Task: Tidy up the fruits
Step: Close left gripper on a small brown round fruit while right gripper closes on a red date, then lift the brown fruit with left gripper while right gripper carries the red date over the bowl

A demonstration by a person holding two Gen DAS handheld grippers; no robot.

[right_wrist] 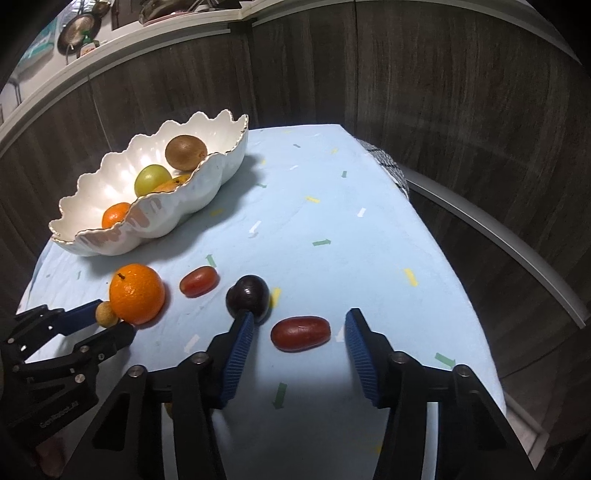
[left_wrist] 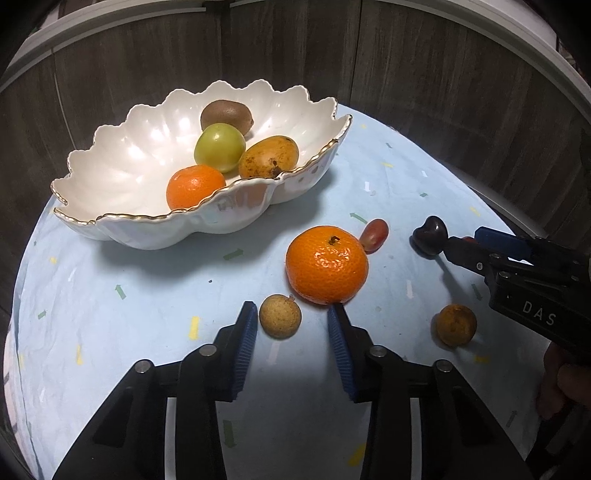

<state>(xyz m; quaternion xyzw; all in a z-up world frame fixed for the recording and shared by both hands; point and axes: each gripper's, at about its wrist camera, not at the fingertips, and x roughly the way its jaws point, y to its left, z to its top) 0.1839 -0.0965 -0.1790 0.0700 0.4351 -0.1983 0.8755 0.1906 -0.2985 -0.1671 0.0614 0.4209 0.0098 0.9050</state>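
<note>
A white scalloped bowl [left_wrist: 122,177] holds a kiwi [left_wrist: 227,116], a green fruit [left_wrist: 219,147], a small mango [left_wrist: 268,156] and a tangerine [left_wrist: 194,185]. On the cloth lie a big tangerine [left_wrist: 327,264], a small tan longan [left_wrist: 280,315], a red grape [left_wrist: 374,234], a dark plum [left_wrist: 429,236] and a second longan [left_wrist: 455,325]. My left gripper [left_wrist: 291,314] is open around the tan longan. My right gripper [right_wrist: 299,321] is open around a red oblong fruit [right_wrist: 300,333], its left finger touching the plum [right_wrist: 248,297].
The table carries a light blue cloth [right_wrist: 351,221] with small coloured marks. A dark wood-panel wall stands behind it. A checkered cloth [right_wrist: 388,166] lies at the table's far right edge. A shelf with items [right_wrist: 81,29] runs along the top left.
</note>
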